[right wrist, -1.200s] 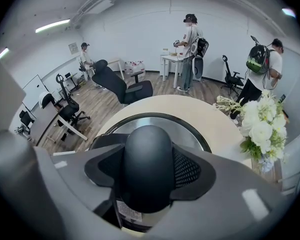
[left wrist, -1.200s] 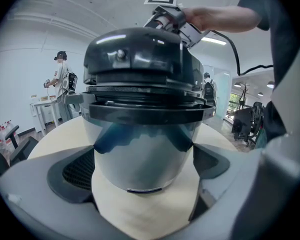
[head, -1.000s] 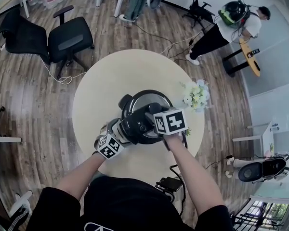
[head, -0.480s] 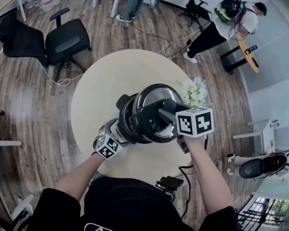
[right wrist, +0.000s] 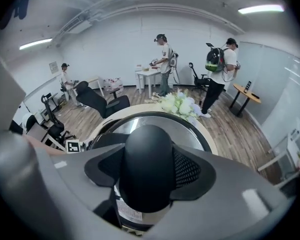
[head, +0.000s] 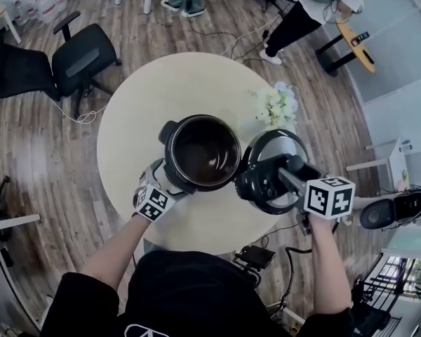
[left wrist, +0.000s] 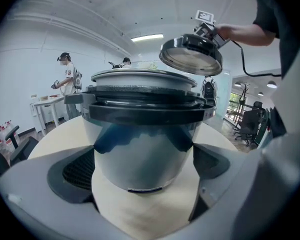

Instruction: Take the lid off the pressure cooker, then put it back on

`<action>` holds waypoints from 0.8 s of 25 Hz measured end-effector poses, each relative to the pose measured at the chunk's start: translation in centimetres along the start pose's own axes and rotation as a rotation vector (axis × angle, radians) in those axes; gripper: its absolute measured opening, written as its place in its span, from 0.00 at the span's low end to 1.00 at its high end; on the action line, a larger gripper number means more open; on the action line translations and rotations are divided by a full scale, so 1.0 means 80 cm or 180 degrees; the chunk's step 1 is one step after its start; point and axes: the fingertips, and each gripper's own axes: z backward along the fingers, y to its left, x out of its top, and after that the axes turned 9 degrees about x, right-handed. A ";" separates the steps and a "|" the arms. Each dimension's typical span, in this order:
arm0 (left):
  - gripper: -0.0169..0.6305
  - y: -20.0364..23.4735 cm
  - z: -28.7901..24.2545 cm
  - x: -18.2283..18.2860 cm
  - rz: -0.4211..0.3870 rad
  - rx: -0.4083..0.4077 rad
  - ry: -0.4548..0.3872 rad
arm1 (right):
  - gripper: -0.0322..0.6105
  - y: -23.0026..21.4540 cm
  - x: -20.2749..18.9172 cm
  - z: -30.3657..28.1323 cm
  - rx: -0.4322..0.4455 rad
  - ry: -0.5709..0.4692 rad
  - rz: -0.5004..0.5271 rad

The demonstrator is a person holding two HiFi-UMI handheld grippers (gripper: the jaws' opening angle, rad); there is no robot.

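Observation:
The pressure cooker [head: 202,153] stands open on the round table [head: 182,83], its dark inner pot showing. My left gripper [head: 170,181] is shut on the cooker's lower body at its near left side; in the left gripper view the steel body [left wrist: 145,149] fills the gap between both pads. The lid [head: 270,170] hangs in the air to the right of the cooker, tilted, over the table's right edge. My right gripper [head: 281,177] is shut on the lid's black handle [right wrist: 147,164], with the steel lid top [right wrist: 190,130] beyond it. The left gripper view shows the lid [left wrist: 192,54] raised above and beyond the rim.
A bunch of white flowers [head: 275,105] lies on the table right behind the lid. Black office chairs [head: 84,55] stand at the far left. A person [head: 309,5] works at the far right. A black box with cables [head: 256,257] sits on the floor near me.
My right gripper has lifted the lid off the cooker and carried it right and up, so the pot now stands open. The left gripper has kept still on the cooker.

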 end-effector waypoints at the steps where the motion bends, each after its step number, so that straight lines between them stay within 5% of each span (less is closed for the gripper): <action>1: 0.94 -0.001 0.000 -0.002 -0.0002 -0.0005 0.0008 | 0.49 -0.012 -0.021 0.004 -0.0061 0.0007 -0.0089; 8: 0.94 -0.003 0.003 -0.010 -0.0027 -0.0018 0.0008 | 0.49 -0.050 -0.180 -0.005 -0.0340 0.0203 -0.0521; 13: 0.94 -0.009 0.004 0.002 -0.0052 -0.0010 0.0046 | 0.49 -0.061 -0.295 -0.075 -0.0248 0.0479 -0.0806; 20: 0.94 -0.009 0.009 -0.003 -0.0070 -0.0007 0.0143 | 0.49 -0.034 -0.354 -0.192 -0.0011 0.0820 -0.0587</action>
